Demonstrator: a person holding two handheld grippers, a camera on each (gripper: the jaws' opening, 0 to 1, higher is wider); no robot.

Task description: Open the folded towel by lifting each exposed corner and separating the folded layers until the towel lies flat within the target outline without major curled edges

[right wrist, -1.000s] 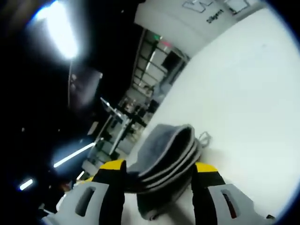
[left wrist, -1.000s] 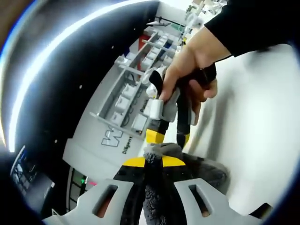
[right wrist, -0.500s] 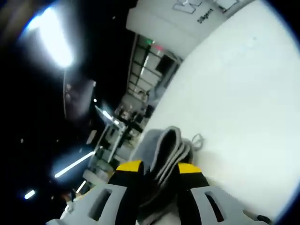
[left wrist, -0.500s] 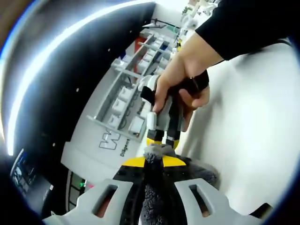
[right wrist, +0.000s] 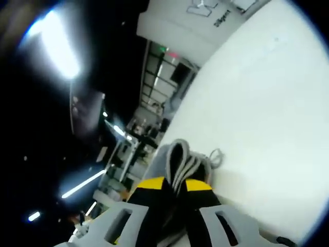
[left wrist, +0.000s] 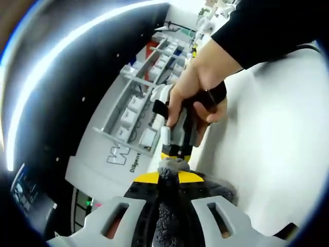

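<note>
Right gripper view is showing the right gripper (right wrist: 175, 188) now clamping down on a bunched stack of towel (right wrist: 180, 159) layers. A second ago those jaws were standing wide with the fold sitting loose between them, so the pinch is basically just finishing. The grey towel is lifting off the white bench (right wrist: 267, 128), its little hang loop dangling at the edge.

Over in the left gripper view, the left gripper (left wrist: 168, 182) is squeezing tight on the same towel, fuzzy fabric poking up between the yellow tips. The right gripper is coming in from above with a hand (left wrist: 198, 87) wrapped around it, and it's sitting closer to the towel than before.

So both ends are getting held now, which I'm guessing means pulling apart to separate the layers is next. Nothing's lying flat yet.
</note>
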